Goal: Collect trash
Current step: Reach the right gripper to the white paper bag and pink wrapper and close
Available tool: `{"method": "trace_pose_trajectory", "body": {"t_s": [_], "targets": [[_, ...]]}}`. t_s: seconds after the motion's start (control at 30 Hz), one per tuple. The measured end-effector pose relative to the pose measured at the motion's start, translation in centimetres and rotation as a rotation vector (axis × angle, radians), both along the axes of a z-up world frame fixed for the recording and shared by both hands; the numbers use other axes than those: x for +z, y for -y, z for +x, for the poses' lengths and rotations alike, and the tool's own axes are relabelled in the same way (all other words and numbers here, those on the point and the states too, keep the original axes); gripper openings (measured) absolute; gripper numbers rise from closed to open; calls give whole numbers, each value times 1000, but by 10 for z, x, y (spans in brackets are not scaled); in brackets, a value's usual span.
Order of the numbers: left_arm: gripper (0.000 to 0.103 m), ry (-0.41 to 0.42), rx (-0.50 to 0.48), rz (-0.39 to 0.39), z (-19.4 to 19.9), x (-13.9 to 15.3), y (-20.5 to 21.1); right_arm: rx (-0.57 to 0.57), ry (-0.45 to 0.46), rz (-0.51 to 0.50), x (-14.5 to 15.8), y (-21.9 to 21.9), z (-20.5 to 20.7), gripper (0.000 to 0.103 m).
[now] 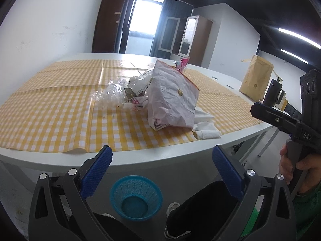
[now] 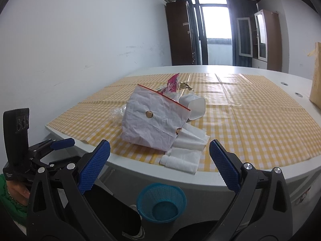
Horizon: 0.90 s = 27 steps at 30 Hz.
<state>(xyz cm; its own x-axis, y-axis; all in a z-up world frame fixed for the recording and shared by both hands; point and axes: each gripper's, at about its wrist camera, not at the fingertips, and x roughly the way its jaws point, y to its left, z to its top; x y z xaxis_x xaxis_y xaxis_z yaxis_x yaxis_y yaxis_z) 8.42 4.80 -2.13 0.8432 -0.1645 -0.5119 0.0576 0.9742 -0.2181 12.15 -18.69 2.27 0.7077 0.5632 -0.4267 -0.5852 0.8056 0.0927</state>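
Note:
A crumpled white zip bag with a red strip (image 1: 172,98) (image 2: 154,120) stands on the yellow checked tablecloth (image 1: 60,118) (image 2: 250,128). Clear plastic wrap (image 1: 110,94) and a printed wrapper (image 1: 138,88) lie to its left, a pink wrapper (image 1: 182,63) (image 2: 172,84) behind it. White tissues (image 1: 204,128) (image 2: 186,150) lie at the table's near edge, and a white cup (image 2: 193,106) lies tipped over. A blue mesh bin (image 1: 136,197) (image 2: 161,201) sits on the floor below. My left gripper (image 1: 162,168) and right gripper (image 2: 159,160) both stand open and empty before the table edge.
The white table (image 1: 152,156) (image 2: 200,178) has a rounded near edge. A brown paper bag (image 1: 256,78) (image 2: 316,76) and a dark bottle (image 1: 273,92) stand at its right side. A person's hand (image 1: 295,166) and green sleeve (image 2: 8,190) hold the grippers. Dark legs and shoes (image 1: 172,208) are below.

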Motion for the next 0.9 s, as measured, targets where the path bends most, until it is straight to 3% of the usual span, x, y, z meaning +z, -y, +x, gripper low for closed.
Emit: {"method": "trace_pose_trajectory", "body": {"t_s": [0.47, 0.73, 0.9], "targets": [[91, -33, -17, -32, 66, -8, -6, 5, -48, -5, 30, -41, 87, 94], [76, -39, -41, -38, 94, -5, -6, -12, -82, -11, 43, -62, 130, 90], [60, -61, -41, -26, 107, -8, -7, -26, -119, -28, 45, -74, 157, 77]]}}
